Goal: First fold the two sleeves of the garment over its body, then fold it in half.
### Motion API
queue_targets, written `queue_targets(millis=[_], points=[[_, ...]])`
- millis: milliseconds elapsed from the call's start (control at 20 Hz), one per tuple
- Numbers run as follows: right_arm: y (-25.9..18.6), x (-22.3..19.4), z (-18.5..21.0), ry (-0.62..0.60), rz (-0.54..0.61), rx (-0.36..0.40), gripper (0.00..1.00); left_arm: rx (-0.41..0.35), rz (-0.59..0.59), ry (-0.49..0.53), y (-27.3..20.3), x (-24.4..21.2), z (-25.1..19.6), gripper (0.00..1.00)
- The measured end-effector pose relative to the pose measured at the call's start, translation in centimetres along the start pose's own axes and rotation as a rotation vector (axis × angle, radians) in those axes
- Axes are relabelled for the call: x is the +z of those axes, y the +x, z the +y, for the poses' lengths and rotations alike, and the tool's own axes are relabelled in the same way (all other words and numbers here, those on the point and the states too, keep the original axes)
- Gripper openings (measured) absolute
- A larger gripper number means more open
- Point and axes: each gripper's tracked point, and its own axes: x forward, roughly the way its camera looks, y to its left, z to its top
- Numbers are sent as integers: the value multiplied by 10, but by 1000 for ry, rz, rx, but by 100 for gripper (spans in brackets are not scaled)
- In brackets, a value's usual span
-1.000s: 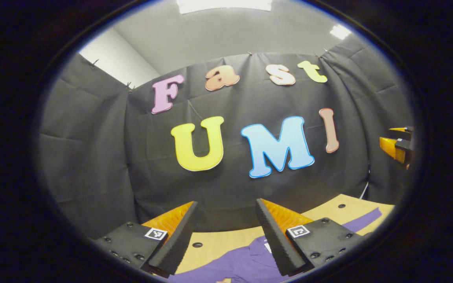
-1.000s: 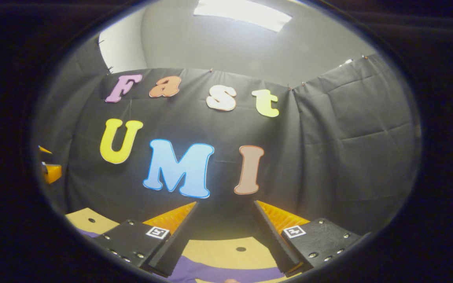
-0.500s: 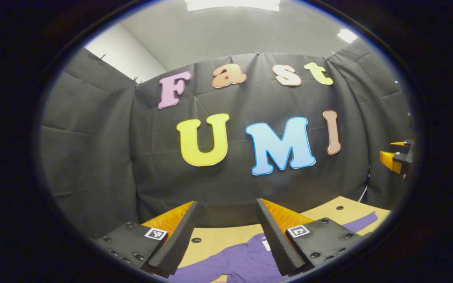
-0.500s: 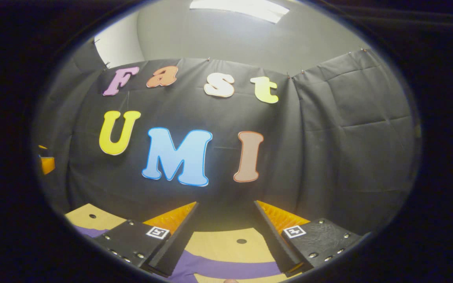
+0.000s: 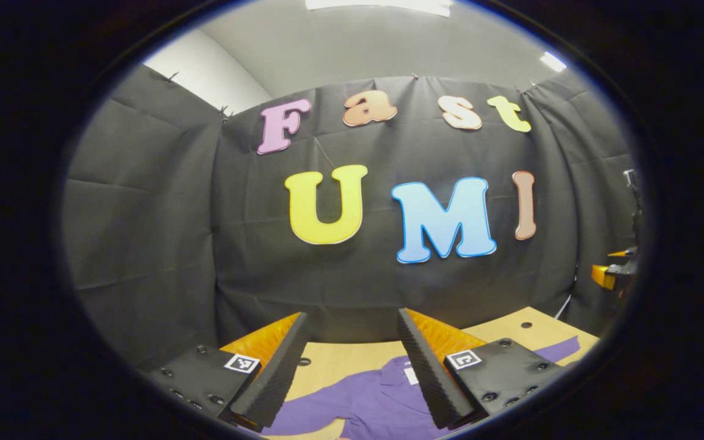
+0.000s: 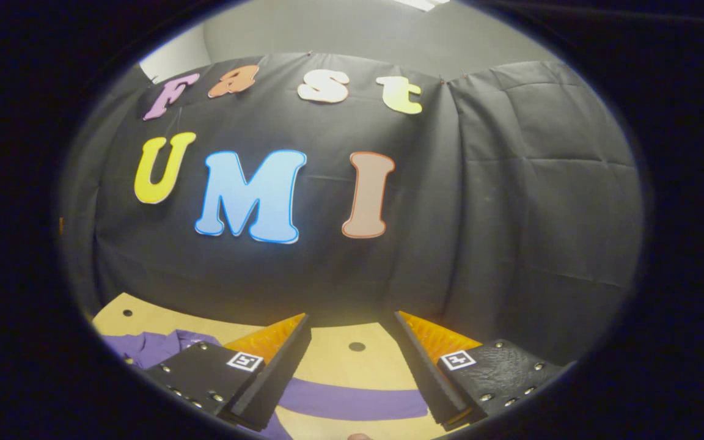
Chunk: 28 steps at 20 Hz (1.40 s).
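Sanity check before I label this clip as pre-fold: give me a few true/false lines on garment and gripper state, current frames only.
1. The left gripper is open, with nothing between its fingers. True.
2. The right gripper is shut on a sleeve. False: its jaws stand apart, and the sleeve lies on the table beyond them.
3. The purple garment lies on the wooden table. True.
4. The garment is already folded in half. False: in the left gripper view it lies spread, collar showing, with a sleeve stretched out to the side.
5. The garment is red. False: it is purple.
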Motion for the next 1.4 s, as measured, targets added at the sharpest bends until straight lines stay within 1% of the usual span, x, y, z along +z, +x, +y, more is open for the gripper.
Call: queue_targets(millis=[100,200,350,450,500,650,800,850,950,1050,1250,1400], points=[[16,-22,-15,24,47,-17,91,18,8,-4,0,-3,3,96],[38,-49,-25,47,101,-41,90,41,18,-11,1,-6,8,96],[57,-109,-44,71,228,-64,90,82,41,-13,1,-15,15,96],[68,-145,-60,98,302,-95,90,113,50,-14,-2,-18,21,96],[74,-161,-68,97,330,-112,91,131,59,-15,-3,-21,25,96],[91,-211,-82,85,432,-126,90,177,83,-17,-7,-29,32,96],[105,-256,-99,83,513,-155,92,211,97,-29,-8,-34,35,96],[108,-272,-105,84,541,-159,90,219,105,-32,-10,-38,34,96],[107,-294,-110,112,596,-155,89,233,118,-33,-9,-42,33,96],[109,-311,-114,138,641,-159,90,246,130,-36,-7,-46,31,96],[109,-345,-123,131,721,-167,90,260,153,-42,-4,-55,26,96],[109,-367,-128,148,789,-182,90,274,169,-45,-3,-60,25,96]])
